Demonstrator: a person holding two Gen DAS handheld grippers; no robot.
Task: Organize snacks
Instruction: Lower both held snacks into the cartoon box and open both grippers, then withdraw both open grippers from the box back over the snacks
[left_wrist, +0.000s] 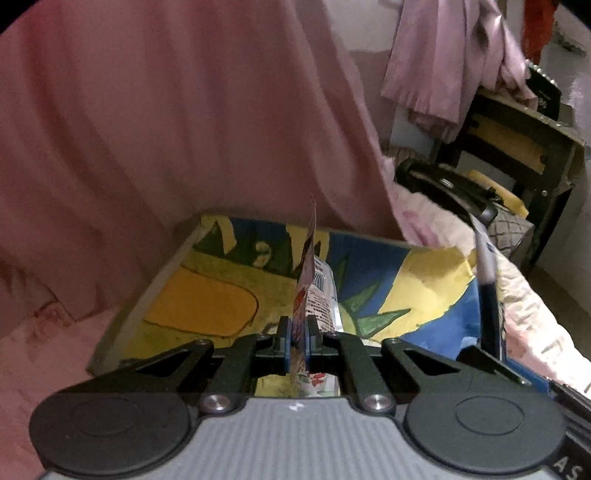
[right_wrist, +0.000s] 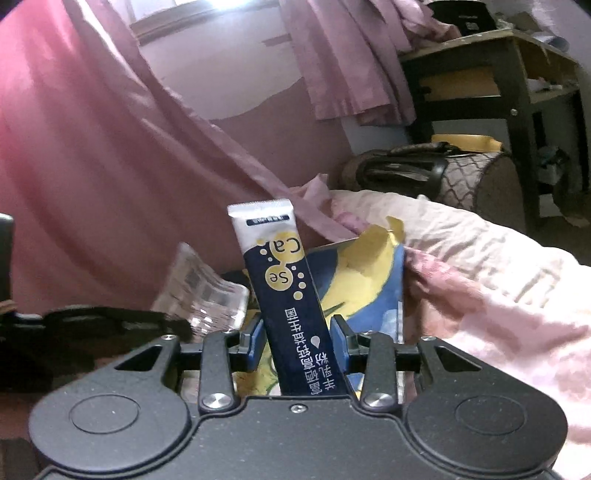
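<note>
Pink-sheeted bed (left_wrist: 44, 362), painted yellow-and-blue board (left_wrist: 207, 302) flat on it, pale quilt (right_wrist: 480, 266) beside

Dim, pinkish indoor light; window (right_wrist: 207, 11) glare; soft blur, fisheye-bent edges

- Left wrist view: sits right behind the left gripper (left_wrist: 297, 332), looks forward and down along its fingers, very close over the painted board (left_wrist: 207, 295); pink curtain (left_wrist: 166, 110) fills the background.
- Right wrist view: same mount behind the right gripper (right_wrist: 299, 332), aimed flatter, close to the board's corner (right_wrist: 369, 273).
- Shared: board, curtain, pink bedding (left_wrist: 524, 295), dark bag (right_wrist: 424, 170), wooden shelf (right_wrist: 517, 74) at right.
- The right gripper's dark sachet (left_wrist: 487, 288) shows at the left view's right edge.
</note>
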